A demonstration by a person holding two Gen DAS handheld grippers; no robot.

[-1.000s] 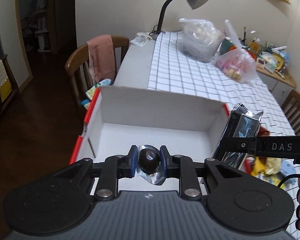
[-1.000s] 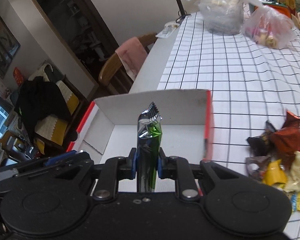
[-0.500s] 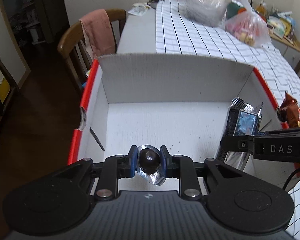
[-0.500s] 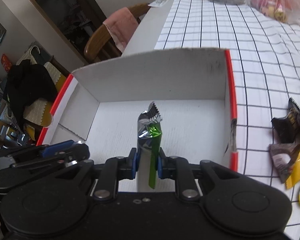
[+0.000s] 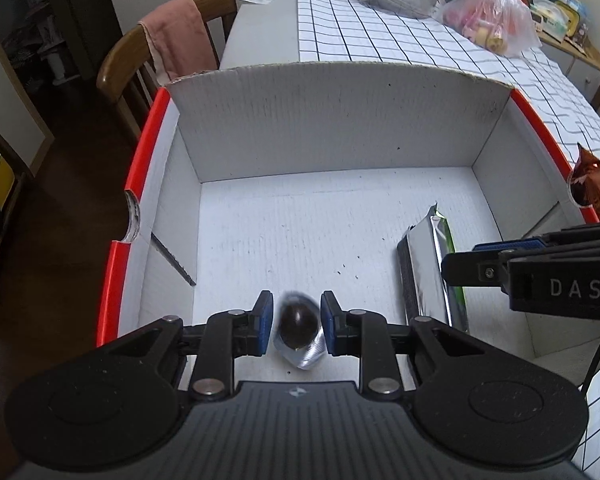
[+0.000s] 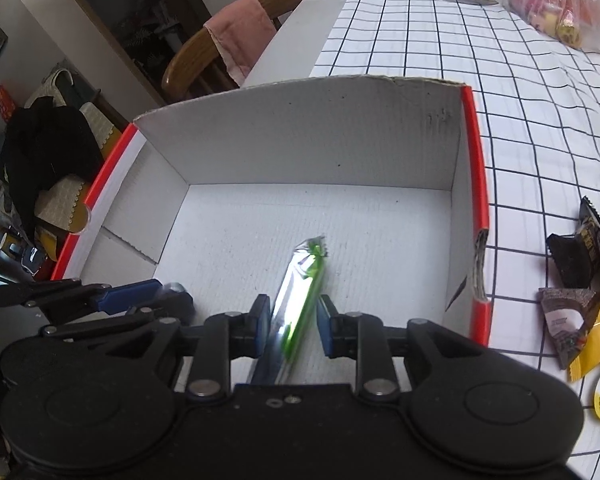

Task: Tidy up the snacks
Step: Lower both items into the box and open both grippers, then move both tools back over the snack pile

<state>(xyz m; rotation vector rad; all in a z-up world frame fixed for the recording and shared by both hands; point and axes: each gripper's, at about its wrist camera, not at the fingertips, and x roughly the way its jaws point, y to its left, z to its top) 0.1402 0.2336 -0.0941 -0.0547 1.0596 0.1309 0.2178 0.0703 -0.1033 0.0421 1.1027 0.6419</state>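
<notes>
A white cardboard box with red rims [image 5: 332,128] [image 6: 300,144] stands on the table. My left gripper [image 5: 296,326] is open over its near floor; a dark chocolate in silver foil [image 5: 298,330] is blurred between the parted fingers. My right gripper [image 6: 294,326] is open at the box's right side; a green and silver snack bar [image 6: 300,300] is blurred between its fingers. The bar lies on the box floor in the left wrist view [image 5: 430,272], beside the right gripper [image 5: 500,268]. The left gripper also shows in the right wrist view [image 6: 128,298].
Loose snack wrappers [image 6: 580,292] lie on the checked tablecloth [image 6: 520,92] right of the box. Plastic bags [image 5: 492,24] sit at the far end of the table. A wooden chair with a pink cloth [image 5: 172,48] stands at the table's left.
Both grippers have moved lower into the box and opened. The chocolate and the green bar have been let go and are dropping or settling on the box floor.
</notes>
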